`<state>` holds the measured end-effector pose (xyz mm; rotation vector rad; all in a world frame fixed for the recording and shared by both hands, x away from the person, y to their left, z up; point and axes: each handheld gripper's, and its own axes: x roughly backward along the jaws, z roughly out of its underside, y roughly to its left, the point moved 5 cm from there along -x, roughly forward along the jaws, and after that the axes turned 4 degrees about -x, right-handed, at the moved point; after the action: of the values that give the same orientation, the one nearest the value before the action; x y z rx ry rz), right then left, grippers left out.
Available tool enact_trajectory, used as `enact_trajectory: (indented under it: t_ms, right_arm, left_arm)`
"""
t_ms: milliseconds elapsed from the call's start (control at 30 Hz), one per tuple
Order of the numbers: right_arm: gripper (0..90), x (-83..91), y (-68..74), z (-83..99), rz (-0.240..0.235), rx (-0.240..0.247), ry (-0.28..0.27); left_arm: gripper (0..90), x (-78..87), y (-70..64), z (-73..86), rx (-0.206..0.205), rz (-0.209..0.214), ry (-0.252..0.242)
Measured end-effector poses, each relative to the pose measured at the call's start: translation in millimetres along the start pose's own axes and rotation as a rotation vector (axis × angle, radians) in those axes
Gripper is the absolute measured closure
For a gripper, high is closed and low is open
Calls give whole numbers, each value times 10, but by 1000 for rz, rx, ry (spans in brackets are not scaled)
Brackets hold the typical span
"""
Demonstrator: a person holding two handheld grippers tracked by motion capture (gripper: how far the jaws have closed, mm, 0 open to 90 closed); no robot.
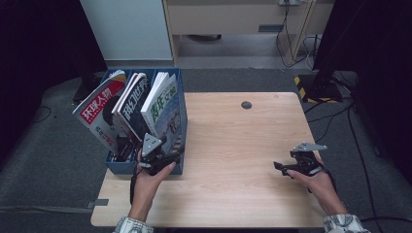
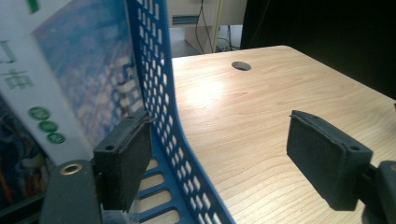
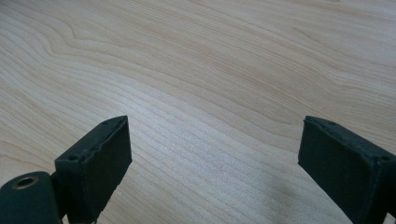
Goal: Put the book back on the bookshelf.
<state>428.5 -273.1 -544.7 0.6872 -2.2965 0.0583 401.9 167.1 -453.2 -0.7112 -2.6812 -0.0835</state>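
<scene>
A blue perforated file rack (image 1: pixel 121 167) stands on the left end of the wooden table (image 1: pixel 233 141) and holds three upright magazines: a red-covered one (image 1: pixel 99 109), a dark one (image 1: pixel 133 104) and a white-and-blue one (image 1: pixel 163 104). My left gripper (image 1: pixel 166 149) is at the rack's near right corner. In the left gripper view it (image 2: pixel 224 163) is open and straddles the rack's right wall (image 2: pixel 159 84). One pad (image 2: pixel 123 163) sits inside beside the white-and-blue magazine (image 2: pixel 79 70), the other outside over the table. My right gripper (image 1: pixel 279 167) (image 3: pixel 215 168) is open above bare wood, holding nothing.
A round cable hole (image 1: pixel 247 105) (image 2: pixel 241 66) lies near the table's far edge. Beyond the table are grey carpet, a wooden cabinet (image 1: pixel 233 19), trailing cables and a black stand base with hazard tape (image 1: pixel 318 87). Dark curtains flank both sides.
</scene>
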Motion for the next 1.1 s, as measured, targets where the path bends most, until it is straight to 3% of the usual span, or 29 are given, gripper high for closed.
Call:
enact_trajectory:
  t_ms: [333,633,900,1000,1100]
  right_arm:
    - [93,-9,-12,12,3,-17,5]
    - [85,-16,-3,20,6,-21,10]
    - [74,-9,-10,4,9,-31,-3]
    - [73,-10,-17,6,16,-30,-1]
    - [73,-9,-17,0,13,-37,-5]
  left_arm:
    - [149,-94,-130,-19,-11,37,11]
    - [100,-237,-339,-64,-38,92,35]
    - [64,-351,-464,-100,-27,142,52]
    - [59,-398,-499,-124,12,177,40]
    - [59,-446,-554,-153,2,189,41]
